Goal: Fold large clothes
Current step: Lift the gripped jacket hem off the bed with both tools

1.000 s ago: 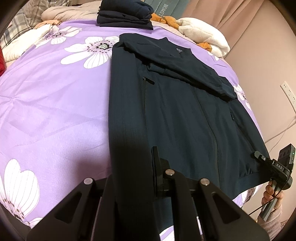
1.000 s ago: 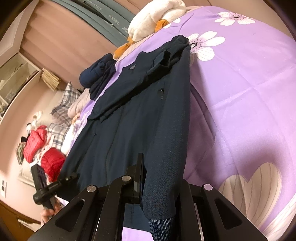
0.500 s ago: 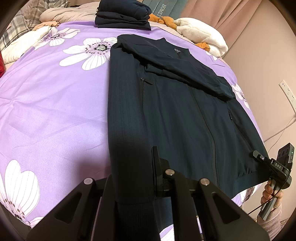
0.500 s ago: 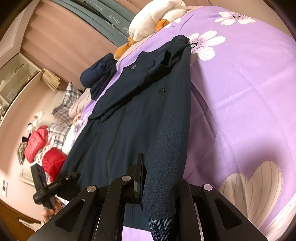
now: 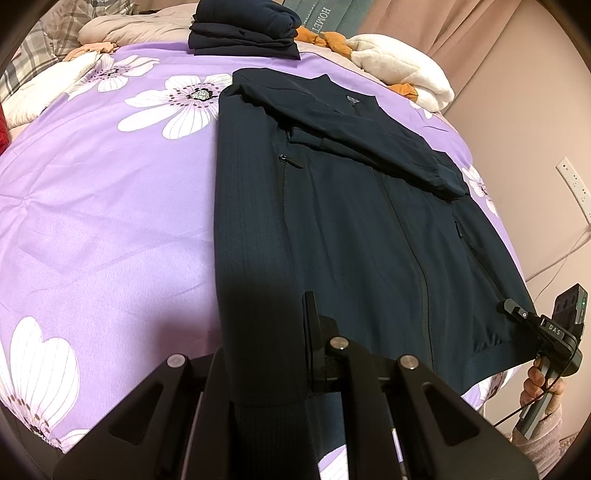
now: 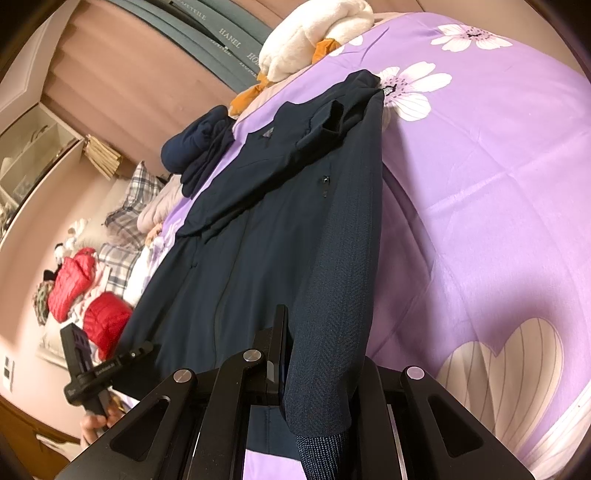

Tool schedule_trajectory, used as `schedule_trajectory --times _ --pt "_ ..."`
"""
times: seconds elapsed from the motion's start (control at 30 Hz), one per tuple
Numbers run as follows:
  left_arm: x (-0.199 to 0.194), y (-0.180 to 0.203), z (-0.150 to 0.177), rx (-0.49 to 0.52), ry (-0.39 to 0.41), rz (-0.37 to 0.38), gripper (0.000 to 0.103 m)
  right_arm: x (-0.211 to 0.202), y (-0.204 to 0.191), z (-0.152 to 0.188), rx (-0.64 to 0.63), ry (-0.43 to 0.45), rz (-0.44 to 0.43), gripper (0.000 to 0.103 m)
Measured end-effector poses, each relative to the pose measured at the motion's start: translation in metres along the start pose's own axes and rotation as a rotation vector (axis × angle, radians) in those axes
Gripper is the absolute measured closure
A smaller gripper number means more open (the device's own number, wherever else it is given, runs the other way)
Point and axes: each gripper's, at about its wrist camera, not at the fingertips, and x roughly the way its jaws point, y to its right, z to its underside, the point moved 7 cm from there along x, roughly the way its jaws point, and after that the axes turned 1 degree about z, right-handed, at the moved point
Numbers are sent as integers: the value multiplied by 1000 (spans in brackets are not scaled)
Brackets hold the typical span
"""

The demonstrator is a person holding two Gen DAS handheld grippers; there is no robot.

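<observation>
A dark navy zip jacket point(image 5: 369, 221) lies front up on the purple flowered bedspread point(image 5: 110, 203), collar far, hem near. One sleeve is folded across its chest. My left gripper point(image 5: 266, 354) is shut on the jacket's other sleeve near the cuff. In the right wrist view the jacket point(image 6: 258, 240) stretches away and my right gripper point(image 6: 317, 369) is shut on a sleeve just above its ribbed cuff. In the left wrist view a hand-held gripper point(image 5: 517, 312) grips the hem's far corner; in the right wrist view another such gripper point(image 6: 142, 349) shows at the jacket's left edge.
A stack of folded dark clothes point(image 5: 243, 29) sits at the head of the bed, beside a white fleece bundle point(image 5: 402, 74) and plaid bedding point(image 5: 26, 62). Red puffer jackets point(image 6: 88, 295) lie beyond the bed. A wall with a socket point(image 5: 574, 184) runs along the right.
The left wrist view has drifted slightly, so the jacket appears a little lower and closer. Both grips are unchanged.
</observation>
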Motion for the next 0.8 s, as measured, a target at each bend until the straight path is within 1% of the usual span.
schedule_trajectory --times 0.8 --pt "-4 2 2 -2 -9 5 94 -2 -1 0 -9 -7 -3 90"
